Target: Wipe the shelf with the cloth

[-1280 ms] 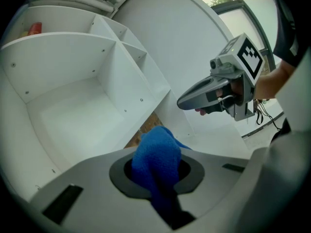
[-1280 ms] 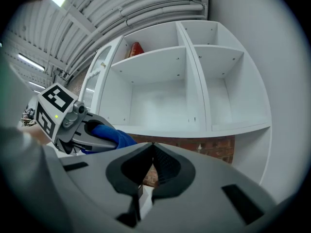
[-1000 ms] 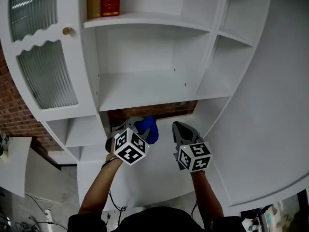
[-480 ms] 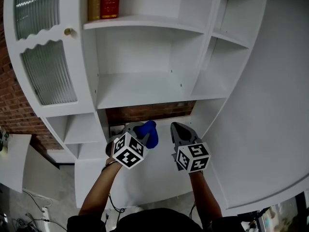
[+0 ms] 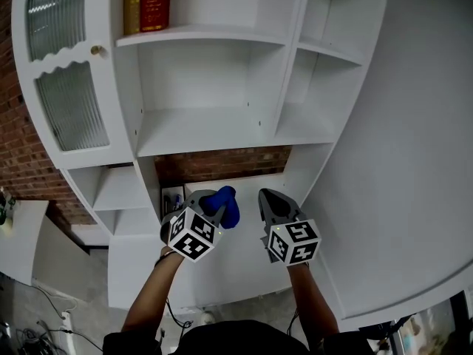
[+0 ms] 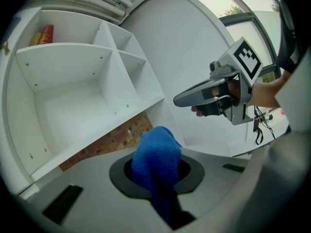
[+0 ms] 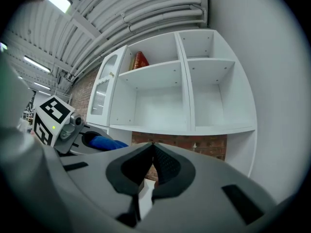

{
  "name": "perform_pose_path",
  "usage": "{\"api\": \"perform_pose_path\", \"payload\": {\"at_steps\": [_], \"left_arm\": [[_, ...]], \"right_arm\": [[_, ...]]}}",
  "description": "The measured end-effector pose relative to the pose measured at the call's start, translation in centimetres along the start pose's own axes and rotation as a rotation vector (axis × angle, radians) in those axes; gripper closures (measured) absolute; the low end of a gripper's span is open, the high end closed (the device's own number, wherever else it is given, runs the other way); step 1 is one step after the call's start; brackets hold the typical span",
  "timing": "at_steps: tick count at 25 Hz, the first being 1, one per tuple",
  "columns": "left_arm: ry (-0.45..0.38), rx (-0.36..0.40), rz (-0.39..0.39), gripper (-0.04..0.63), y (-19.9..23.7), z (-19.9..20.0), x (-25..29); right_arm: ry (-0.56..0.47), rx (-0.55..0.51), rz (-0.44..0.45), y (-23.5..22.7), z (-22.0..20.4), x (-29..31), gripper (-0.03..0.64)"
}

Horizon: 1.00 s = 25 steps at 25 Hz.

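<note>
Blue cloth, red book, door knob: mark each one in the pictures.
blue cloth (image 6: pixel 156 159), left gripper view, on its bunched middle.
red book (image 5: pixel 155 2), head view, on its spine.
door knob (image 5: pixel 95 50), head view, on the knob's round face.

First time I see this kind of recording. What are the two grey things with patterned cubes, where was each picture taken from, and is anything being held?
No robot here: a person holds a two-jaw gripper in each hand. One camera sits on the person's head, looking down; one rides on each gripper. The left gripper is shut on a blue cloth. The right gripper is shut and empty. Ahead stands a white shelf unit, with books on an upper shelf.
</note>
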<state>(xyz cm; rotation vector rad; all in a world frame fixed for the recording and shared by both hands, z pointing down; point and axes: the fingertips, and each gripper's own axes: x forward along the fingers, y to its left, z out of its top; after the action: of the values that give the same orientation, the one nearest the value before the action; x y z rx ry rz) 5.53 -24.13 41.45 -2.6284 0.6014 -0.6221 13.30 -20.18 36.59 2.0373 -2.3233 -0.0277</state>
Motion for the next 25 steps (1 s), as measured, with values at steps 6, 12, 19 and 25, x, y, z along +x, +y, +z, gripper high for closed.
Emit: {"api": "perform_pose_path", "payload": {"at_steps": [6, 12, 19, 25], "left_arm": [[-0.056, -0.041, 0.043, 0.541, -3.2, 2.8, -1.0], [-0.086, -0.106, 0.063, 0.541, -7.1, 4.2, -1.6], [-0.123, -0.188, 0.099, 0.541, -10.2, 5.5, -3.5], [-0.124, -0.253, 0.088, 0.541, -13.3, 6.0, -3.7]], "right_arm": [[-0.010, 0.003, 0.022, -0.8, -0.2, -4.0, 0.598], [-0.015, 0.005, 0.052, -1.7, -0.6, -7.7, 0.598], [-0.012, 0.005, 0.095, -1.7, -1.2, -11.3, 0.598], [-0.014, 0.023, 0.105, -2.5, -1.9, -14.2, 0.598]]}}
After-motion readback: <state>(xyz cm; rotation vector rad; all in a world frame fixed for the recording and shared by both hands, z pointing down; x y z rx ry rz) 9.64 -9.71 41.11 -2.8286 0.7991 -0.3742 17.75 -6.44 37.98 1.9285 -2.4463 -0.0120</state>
